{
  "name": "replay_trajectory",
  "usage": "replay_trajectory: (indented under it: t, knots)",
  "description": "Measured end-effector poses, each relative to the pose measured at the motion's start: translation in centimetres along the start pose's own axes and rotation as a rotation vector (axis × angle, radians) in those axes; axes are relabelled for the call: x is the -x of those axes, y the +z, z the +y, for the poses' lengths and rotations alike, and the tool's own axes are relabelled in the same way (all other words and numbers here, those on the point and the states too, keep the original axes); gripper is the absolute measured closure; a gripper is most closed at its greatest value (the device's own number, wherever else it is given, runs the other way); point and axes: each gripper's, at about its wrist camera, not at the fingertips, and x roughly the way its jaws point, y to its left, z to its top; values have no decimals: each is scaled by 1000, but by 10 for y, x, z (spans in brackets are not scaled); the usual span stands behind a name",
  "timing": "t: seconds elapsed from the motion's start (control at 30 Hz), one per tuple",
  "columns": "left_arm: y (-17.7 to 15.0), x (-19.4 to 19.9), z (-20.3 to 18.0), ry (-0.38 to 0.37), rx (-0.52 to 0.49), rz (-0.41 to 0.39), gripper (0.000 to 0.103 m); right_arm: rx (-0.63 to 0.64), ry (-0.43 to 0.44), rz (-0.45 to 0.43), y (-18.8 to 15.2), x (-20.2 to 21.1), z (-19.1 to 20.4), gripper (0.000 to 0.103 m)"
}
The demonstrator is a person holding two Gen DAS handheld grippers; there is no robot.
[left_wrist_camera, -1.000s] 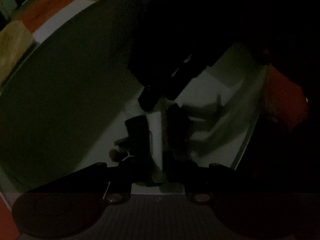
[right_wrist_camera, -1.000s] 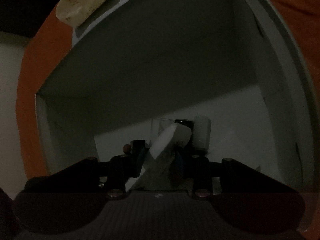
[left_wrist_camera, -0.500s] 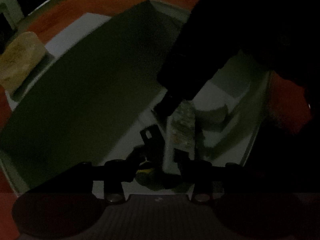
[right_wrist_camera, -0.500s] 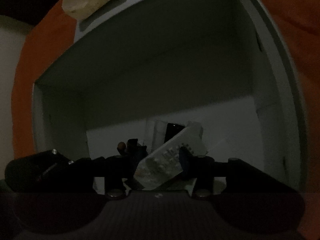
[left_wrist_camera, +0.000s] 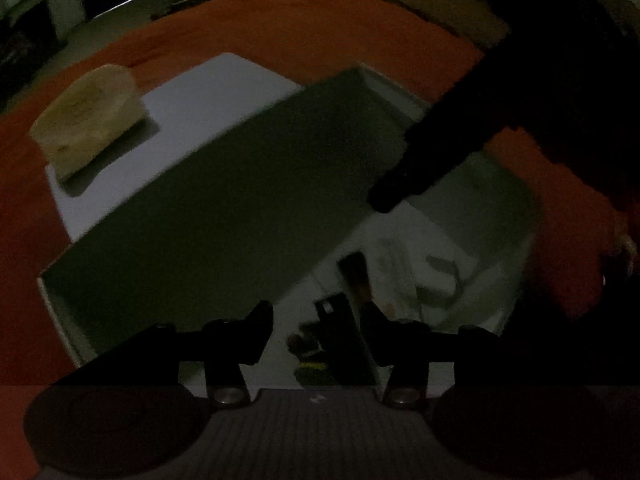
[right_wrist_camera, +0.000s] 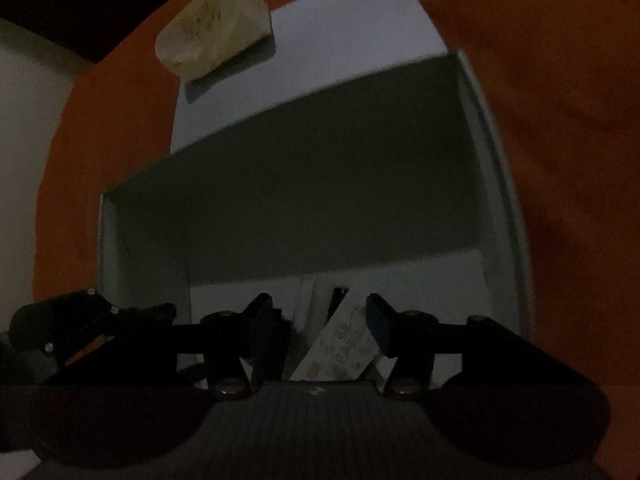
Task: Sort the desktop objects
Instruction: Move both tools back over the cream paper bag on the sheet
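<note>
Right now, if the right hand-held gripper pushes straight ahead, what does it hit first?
Probably the white remote lying tilted in the box, right between the open right hand-held gripper fingers. Depth is unclear in this dim view.

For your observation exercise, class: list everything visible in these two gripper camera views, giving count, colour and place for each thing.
Box: one, white with shadowed walls, open, on the orange cloth.
Lid or flap: one, white, flat behind the box.
Cream block: one, pale yellow, on the lid's far corner.
Orange cloth: one, under everything.
White remote: one, white with buttons, lying tilted on the box floor.
Dark items: several, black, on the box floor beside the remote; too dim to identify.
Left gripper: one, black fingers apart, nothing between them, above the box.
Right gripper: one, black, fingers apart over the remote.
</note>
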Motion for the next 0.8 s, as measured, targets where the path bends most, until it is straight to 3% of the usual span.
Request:
replay_trajectory:
  t: [0.2, 0.33, 0.43, 0.57, 0.7, 0.8]
  knots:
    - [33, 14, 33, 50, 113, -65, 59, 59, -18, -38, 26, 35, 5, 44]
    - [57, 29, 67, 72, 233, -113, 49, 108, -26, -96, 56, 55, 23, 42]
    - [77, 33, 94, 117, 296, -159, 49, 162, -51, -127, 87, 57, 40, 41]
    - [98, 19, 129, 244, 325, -196, 49, 215, -96, -183, 130, 48, 56, 37]
    - [115, -9, 164, 310, 400, -168, 49, 230, -139, -197, 178, 15, 66, 36]
    - [125, -27, 183, 366, 435, -197, 49, 238, -166, -248, 206, -11, 71, 35]
